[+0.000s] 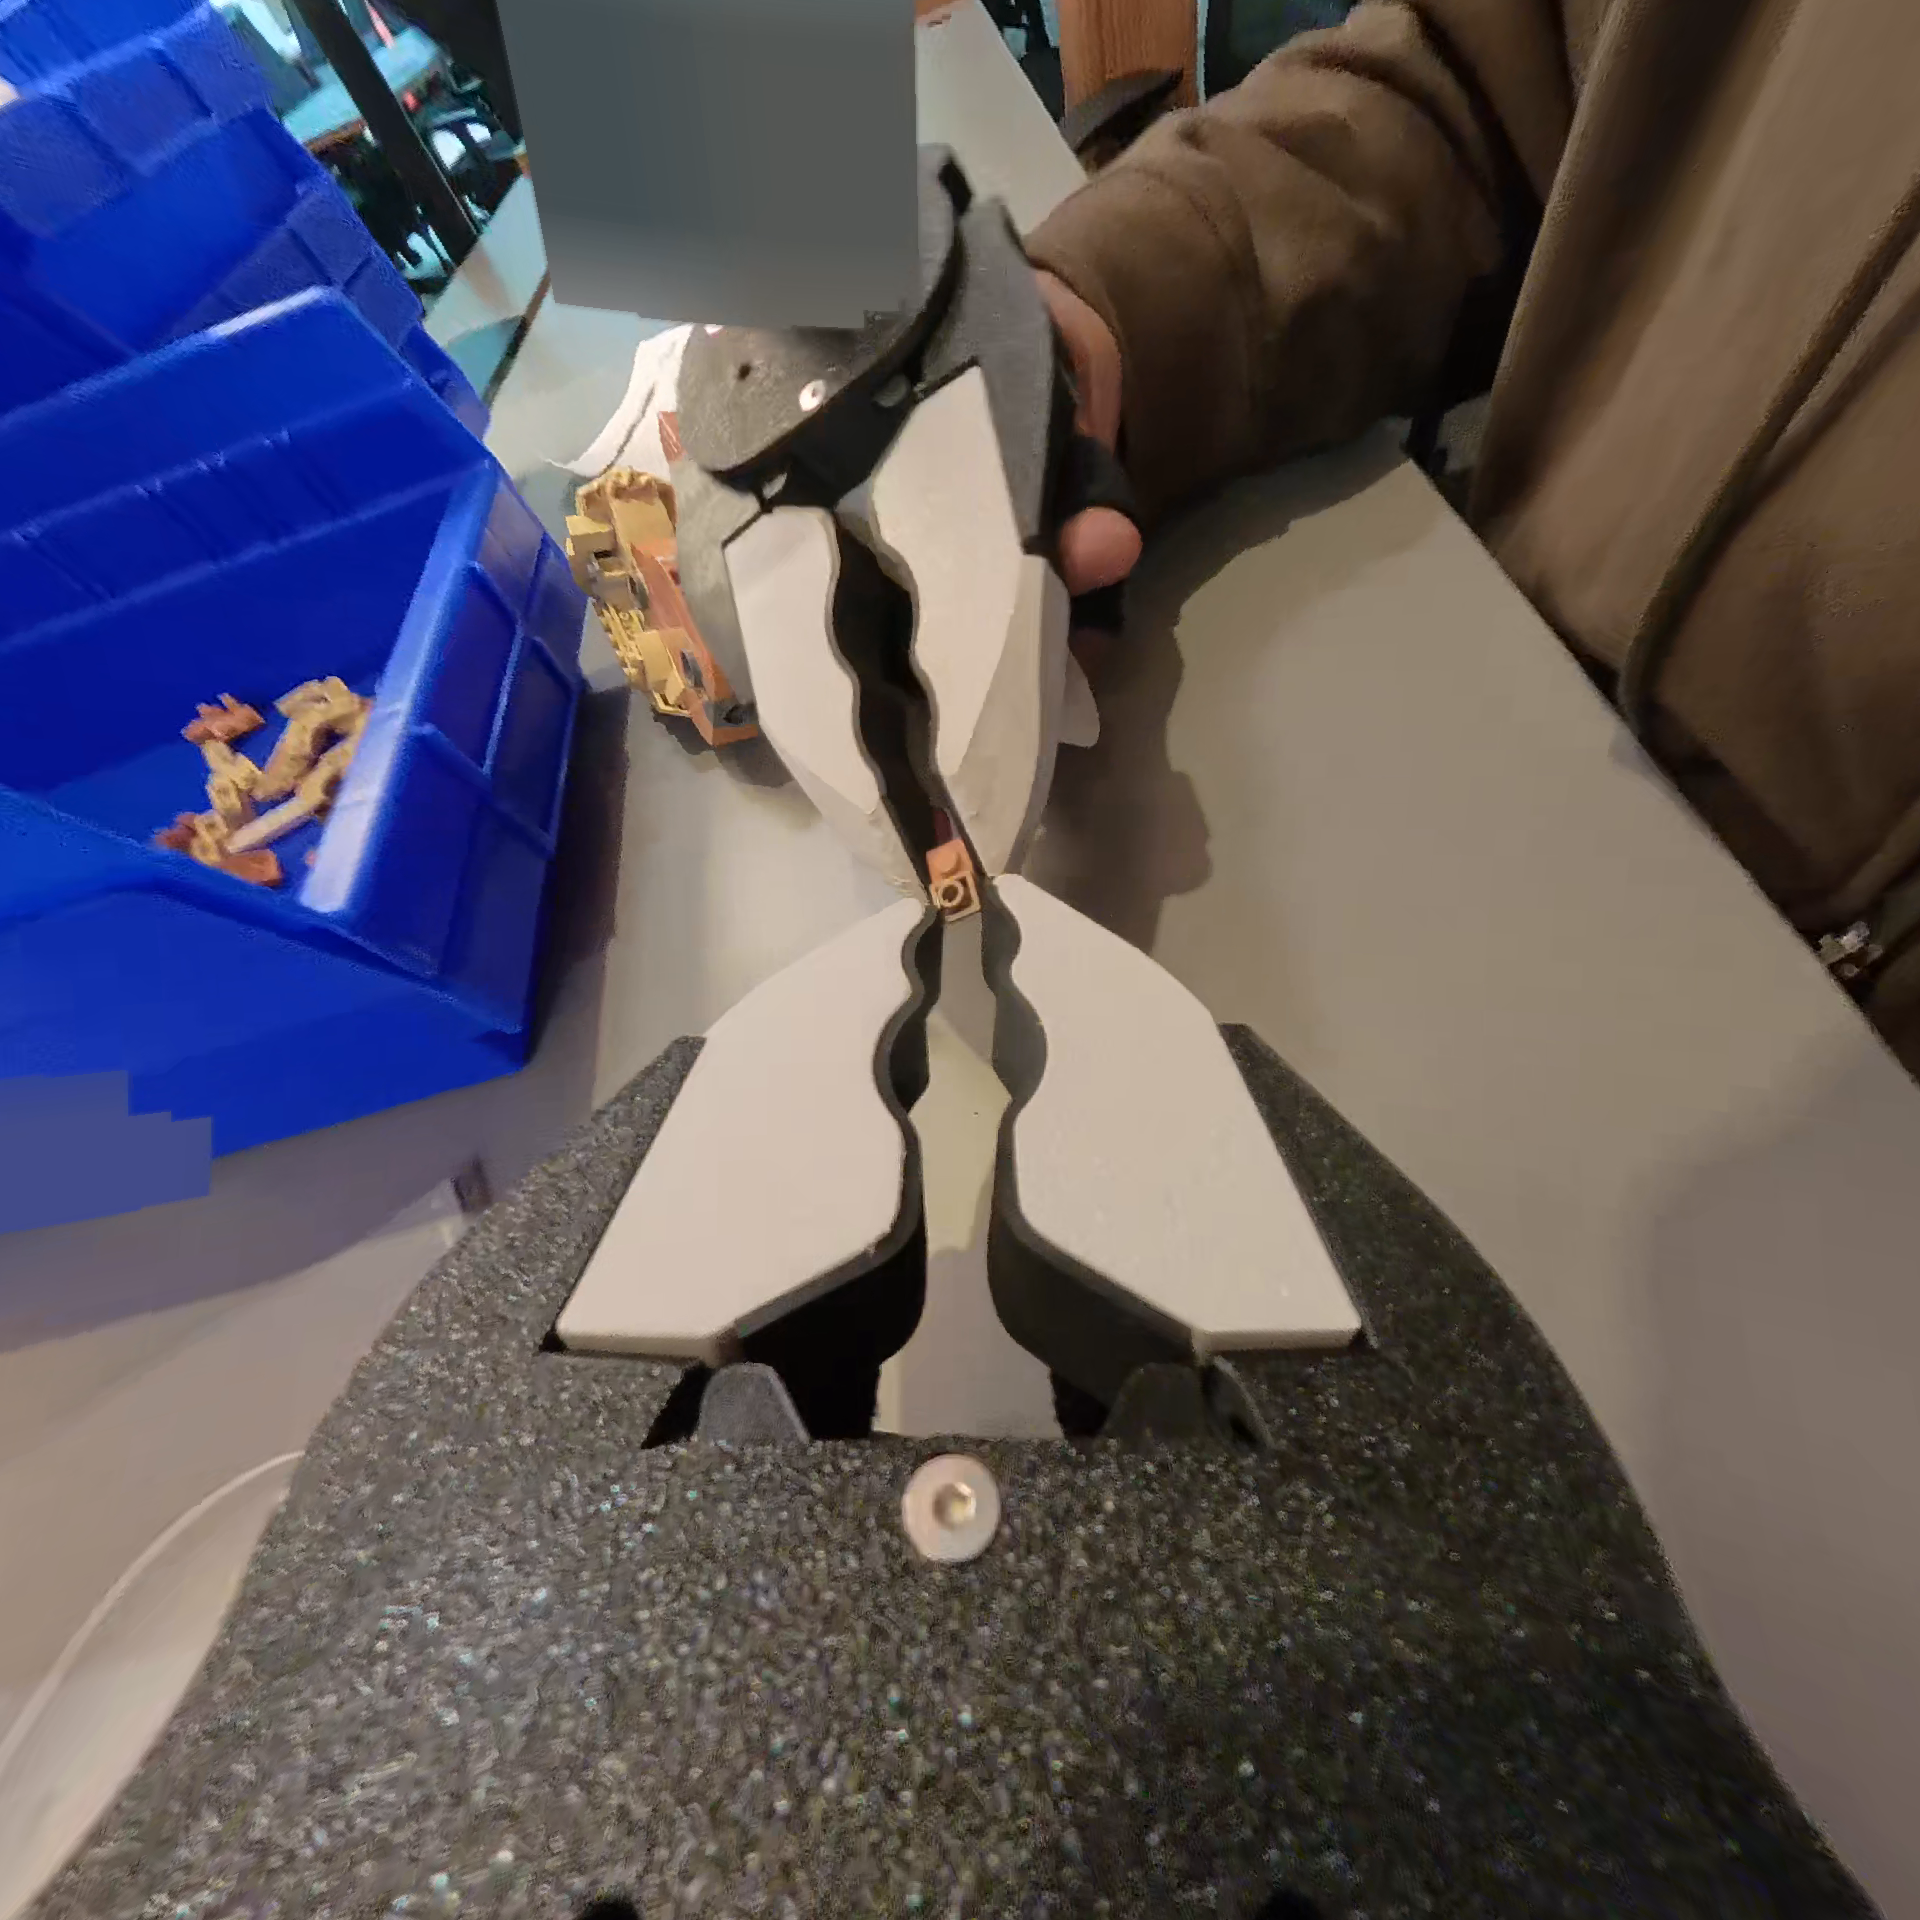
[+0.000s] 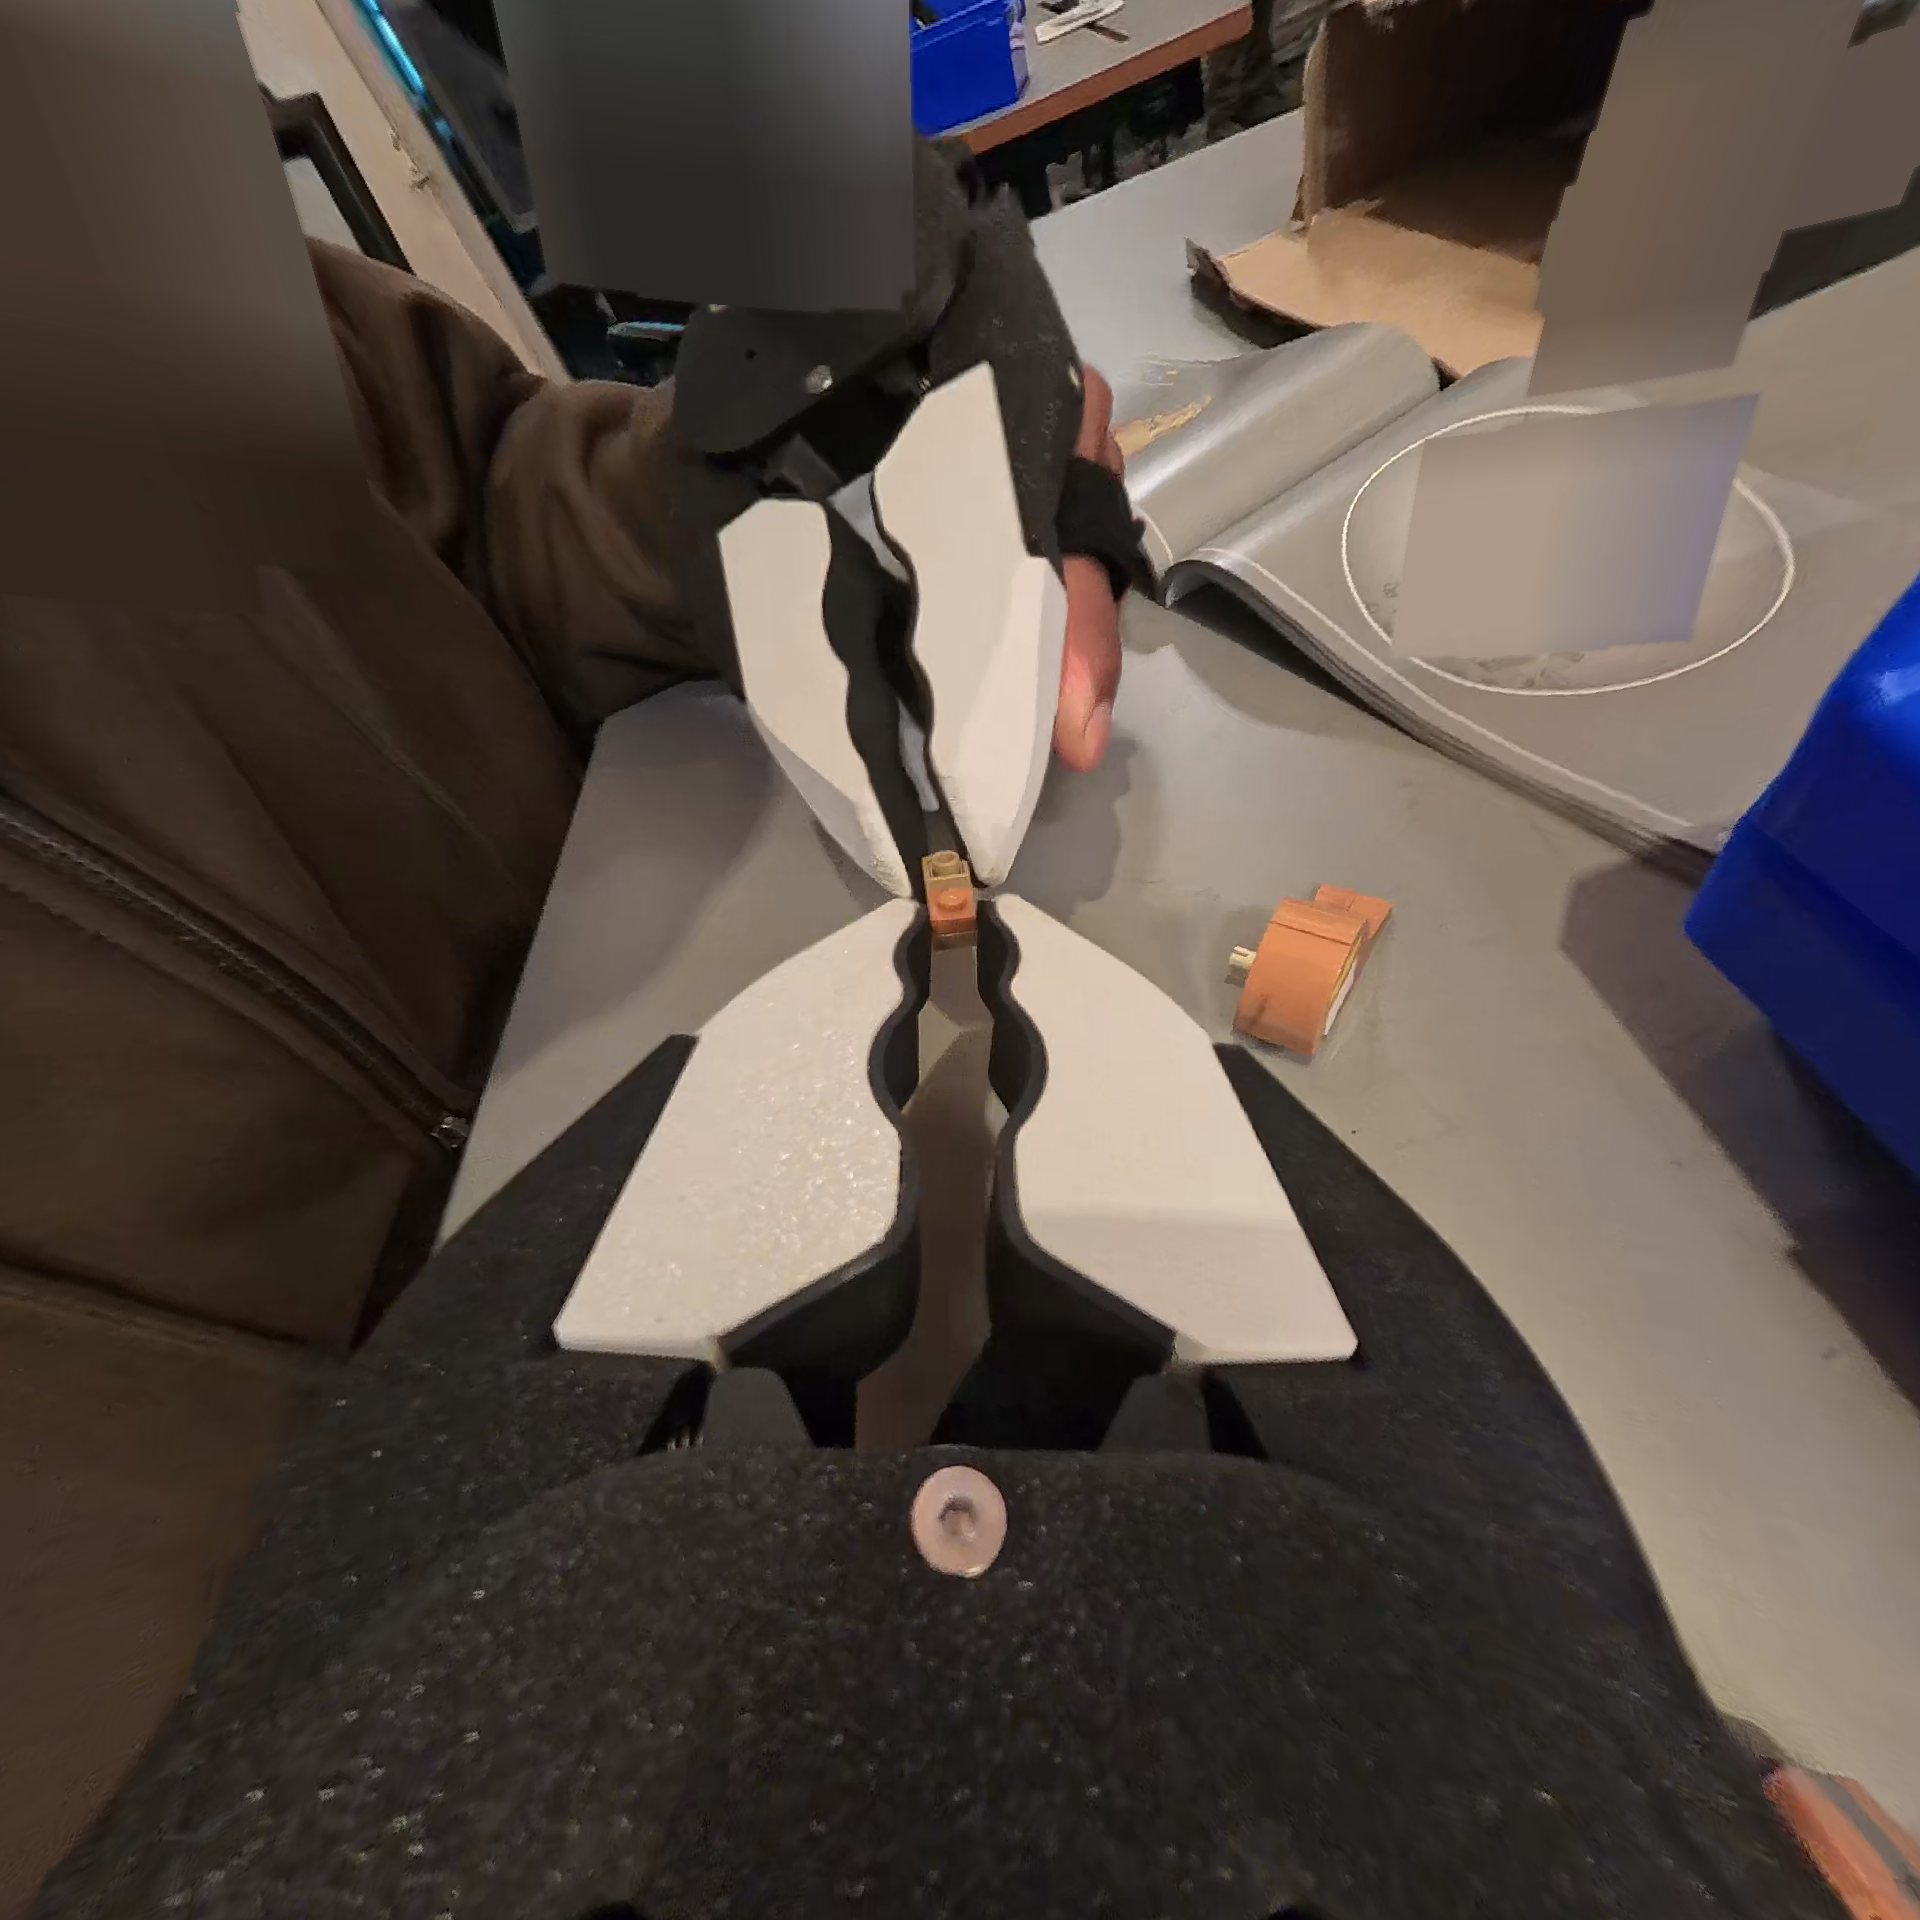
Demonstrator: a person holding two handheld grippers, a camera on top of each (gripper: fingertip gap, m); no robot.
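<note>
1. Left wrist view: your left gripper (image 1: pixel 951 909) pinches the tan brick (image 1: pixel 956 896), tip to tip with the right gripper; blue bin (image 1: pixel 436 727) of loose bricks at left.
2. Right wrist view: your right gripper (image 2: pixel 951 920) pinches the joined orange brick (image 2: pixel 951 906); orange brick assembly (image 2: pixel 1299 977) lies right on the grey table (image 2: pixel 1351 1195).

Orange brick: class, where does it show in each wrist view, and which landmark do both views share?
Left wrist view: orange brick at centre, in the far right gripper, just past the left gripper.
Right wrist view: at centre, between the near gripper's own tips.
Shared landmark: the tan brick joined to it.
</note>
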